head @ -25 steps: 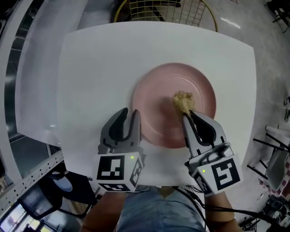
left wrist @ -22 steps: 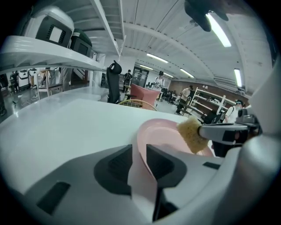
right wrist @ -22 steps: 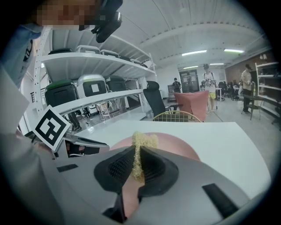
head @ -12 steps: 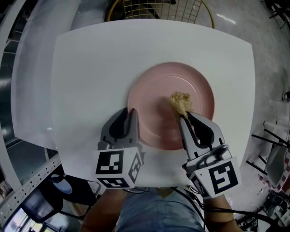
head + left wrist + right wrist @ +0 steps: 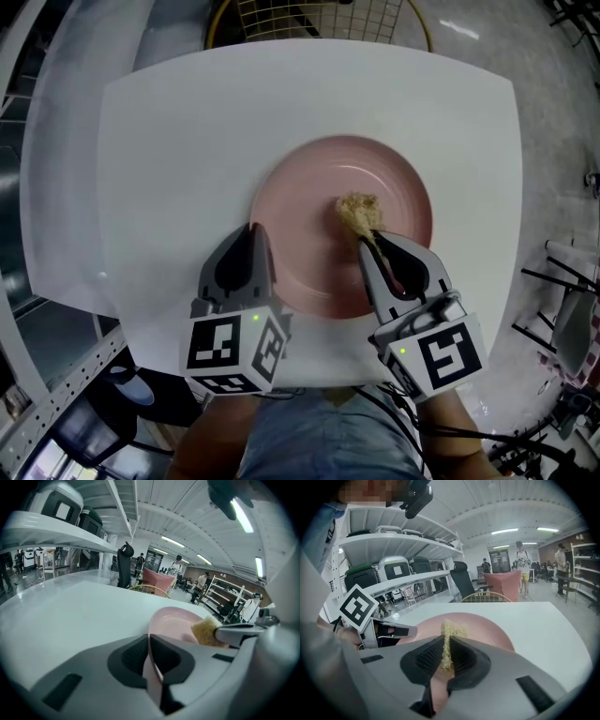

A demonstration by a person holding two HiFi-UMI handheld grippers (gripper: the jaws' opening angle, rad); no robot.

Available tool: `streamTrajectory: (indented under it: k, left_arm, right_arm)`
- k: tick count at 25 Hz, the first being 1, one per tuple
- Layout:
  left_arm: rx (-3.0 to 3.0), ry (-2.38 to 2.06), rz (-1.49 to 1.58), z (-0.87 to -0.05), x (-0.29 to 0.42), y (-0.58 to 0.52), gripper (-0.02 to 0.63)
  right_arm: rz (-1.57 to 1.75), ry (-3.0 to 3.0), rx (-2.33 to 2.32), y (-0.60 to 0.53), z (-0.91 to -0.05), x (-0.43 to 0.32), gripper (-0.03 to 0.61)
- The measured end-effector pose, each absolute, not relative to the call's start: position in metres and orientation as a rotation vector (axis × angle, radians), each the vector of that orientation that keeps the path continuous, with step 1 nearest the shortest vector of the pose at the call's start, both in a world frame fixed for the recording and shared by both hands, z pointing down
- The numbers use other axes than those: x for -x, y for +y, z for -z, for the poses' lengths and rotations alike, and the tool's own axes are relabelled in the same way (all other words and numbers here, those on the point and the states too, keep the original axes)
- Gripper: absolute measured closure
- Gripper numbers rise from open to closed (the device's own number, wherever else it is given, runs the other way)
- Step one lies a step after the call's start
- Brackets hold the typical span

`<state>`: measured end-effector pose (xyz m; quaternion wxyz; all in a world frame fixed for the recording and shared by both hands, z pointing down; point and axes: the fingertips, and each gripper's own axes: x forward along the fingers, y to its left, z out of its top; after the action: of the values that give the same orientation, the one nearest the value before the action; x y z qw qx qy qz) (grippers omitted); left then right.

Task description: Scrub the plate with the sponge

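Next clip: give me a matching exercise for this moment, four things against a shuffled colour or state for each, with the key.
Things:
1. left claw
2. right claw
3. sponge
4. table

States:
a. yellowish, lying on the plate
b. white, under the plate
c. shut on the plate's rim
d. shut on the sponge

Pairs: 1-c; 2-d; 3-a; 4-b
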<state>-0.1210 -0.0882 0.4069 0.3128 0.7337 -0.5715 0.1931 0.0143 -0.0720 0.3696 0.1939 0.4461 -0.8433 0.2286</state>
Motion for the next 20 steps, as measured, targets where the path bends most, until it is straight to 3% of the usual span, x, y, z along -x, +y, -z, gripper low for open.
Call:
streamTrajectory:
  k: [20]
  left_arm:
    - [-2.037,-1.512,-0.522,-0.370,0.104,-0.091,0.591]
  right_arm:
    - [-0.754,-2.535,-0.847,-0.027,-0.359,0.061,0.540]
